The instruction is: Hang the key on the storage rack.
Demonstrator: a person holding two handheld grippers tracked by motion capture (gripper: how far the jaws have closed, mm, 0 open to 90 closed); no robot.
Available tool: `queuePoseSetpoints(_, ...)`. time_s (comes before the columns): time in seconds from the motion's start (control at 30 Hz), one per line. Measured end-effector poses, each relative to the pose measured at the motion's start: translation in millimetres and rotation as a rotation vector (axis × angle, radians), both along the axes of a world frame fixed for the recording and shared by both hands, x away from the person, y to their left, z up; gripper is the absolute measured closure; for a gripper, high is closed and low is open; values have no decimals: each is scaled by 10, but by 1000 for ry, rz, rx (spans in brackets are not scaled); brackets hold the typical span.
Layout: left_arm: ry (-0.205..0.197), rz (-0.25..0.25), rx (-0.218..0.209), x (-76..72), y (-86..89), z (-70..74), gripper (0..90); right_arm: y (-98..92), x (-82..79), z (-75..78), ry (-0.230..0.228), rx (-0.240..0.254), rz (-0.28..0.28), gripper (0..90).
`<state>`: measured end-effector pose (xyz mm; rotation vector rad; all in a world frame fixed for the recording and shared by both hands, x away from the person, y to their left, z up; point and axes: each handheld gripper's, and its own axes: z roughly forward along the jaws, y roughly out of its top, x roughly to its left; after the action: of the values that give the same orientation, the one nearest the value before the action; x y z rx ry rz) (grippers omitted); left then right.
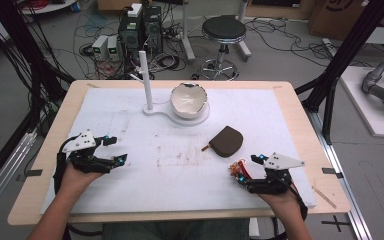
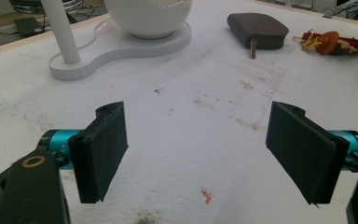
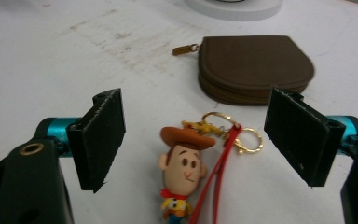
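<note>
Holding both grippers low over the table (image 1: pixel 130 195), we see: L gripper (image 1: pixel 116 150) at lower left of high view, jaws wide apart, nothing btwn them. R gripper (image 1: pixel 246 169) at lower right, jaws also spread, w/ cowboy keychain (image 3: pixel 182 172) lying on the table btwn them, untouched; its gold rings and red strap trail toward upper right in R gripper view. Brown zip pouch (image 1: pixel 228 140) lies just beyond, right of centre. White bowl (image 1: pixel 189 100) on stand w/ post (image 1: pixel 145 80) sits upper centre.
</note>
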<state>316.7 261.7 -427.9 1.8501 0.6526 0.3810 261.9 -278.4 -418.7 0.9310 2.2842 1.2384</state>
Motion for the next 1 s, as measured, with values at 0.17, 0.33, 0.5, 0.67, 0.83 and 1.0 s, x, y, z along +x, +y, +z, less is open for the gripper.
queuePoseSetpoints(0.17, -2, 0, 1, 7, -3, 5, 206, 93, -65, -70, 32, -50, 31, 206)
queuePoseSetpoints(0.33, -2, -4, 4, 14, -15, 6, 206, 136, -86, -140, 64, -100, 52, 206)
queuePoseSetpoints(0.5, -3, -4, 9, 15, -29, 7, 206, 166, -84, -183, 84, -127, 64, 206)
queuePoseSetpoints(0.67, -3, -5, 12, 19, -37, 4, 206, 188, -74, -228, 119, -152, 69, 206)
queuePoseSetpoints(0.83, -3, -10, 17, 21, -48, 0, 206, 201, -43, -297, 149, -184, 59, 208)
queuePoseSetpoints(1.0, -4, -12, 21, 18, -64, -1, 206, 208, -30, -341, 157, -206, 41, 240)
